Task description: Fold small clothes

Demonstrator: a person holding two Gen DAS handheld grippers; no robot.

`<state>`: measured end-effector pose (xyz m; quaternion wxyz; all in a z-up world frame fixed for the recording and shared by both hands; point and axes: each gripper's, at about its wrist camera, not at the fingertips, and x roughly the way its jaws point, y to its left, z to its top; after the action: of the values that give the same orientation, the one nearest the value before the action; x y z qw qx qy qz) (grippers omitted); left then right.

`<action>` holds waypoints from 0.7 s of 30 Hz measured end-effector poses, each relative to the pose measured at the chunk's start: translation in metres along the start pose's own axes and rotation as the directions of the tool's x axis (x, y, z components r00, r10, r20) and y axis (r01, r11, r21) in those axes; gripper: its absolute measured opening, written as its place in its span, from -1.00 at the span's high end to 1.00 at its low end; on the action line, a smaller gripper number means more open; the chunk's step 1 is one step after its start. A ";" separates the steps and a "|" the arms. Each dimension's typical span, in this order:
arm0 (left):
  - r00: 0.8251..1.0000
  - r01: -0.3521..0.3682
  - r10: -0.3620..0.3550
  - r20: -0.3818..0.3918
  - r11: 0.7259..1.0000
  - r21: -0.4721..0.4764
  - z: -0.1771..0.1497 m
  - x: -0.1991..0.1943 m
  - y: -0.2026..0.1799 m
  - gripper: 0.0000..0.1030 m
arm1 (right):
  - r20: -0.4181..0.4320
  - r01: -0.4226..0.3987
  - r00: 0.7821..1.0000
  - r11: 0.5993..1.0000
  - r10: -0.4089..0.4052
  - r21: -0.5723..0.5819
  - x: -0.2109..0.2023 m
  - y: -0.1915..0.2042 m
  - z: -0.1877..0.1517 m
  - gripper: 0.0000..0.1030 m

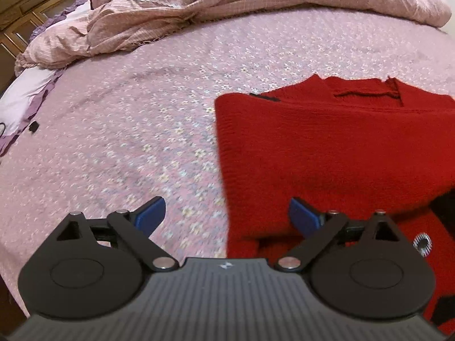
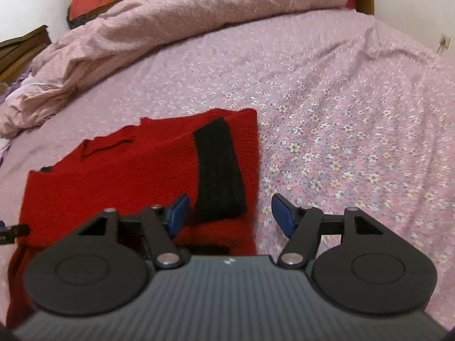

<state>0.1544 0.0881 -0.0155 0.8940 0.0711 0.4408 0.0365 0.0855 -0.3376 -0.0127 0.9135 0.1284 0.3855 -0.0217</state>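
Two grippers, left [image 1: 227, 216] and right [image 2: 229, 216], hover spread wide and empty over the near corners of a red sweater [image 2: 128, 170], sleeve cuff [image 2: 219, 170] folded inward, apparently awaiting its final fold on the bedsheet [image 2: 341, 113].

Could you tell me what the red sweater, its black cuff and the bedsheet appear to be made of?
The red sweater looks like fuzzy knitted yarn, perhaps wool or acrylic: rows of stitches show. Its black cuff is ribbed knit, with lengthwise ridges. The bedsheet looks like thin matte woven cloth, probably cotton, printed with small flowers and lightly creased.
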 end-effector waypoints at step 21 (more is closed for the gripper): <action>0.997 0.020 -0.027 -0.075 0.996 -0.092 -0.133 -0.086 0.046 -0.87 | -0.103 -0.069 0.992 0.998 0.069 -0.003 -0.095 -0.026 -0.077 -0.27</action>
<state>-0.0042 0.1353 -0.0206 0.8792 0.0237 0.4734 0.0486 -0.0387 -0.3494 -0.0023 0.8930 0.1396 0.4276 0.0178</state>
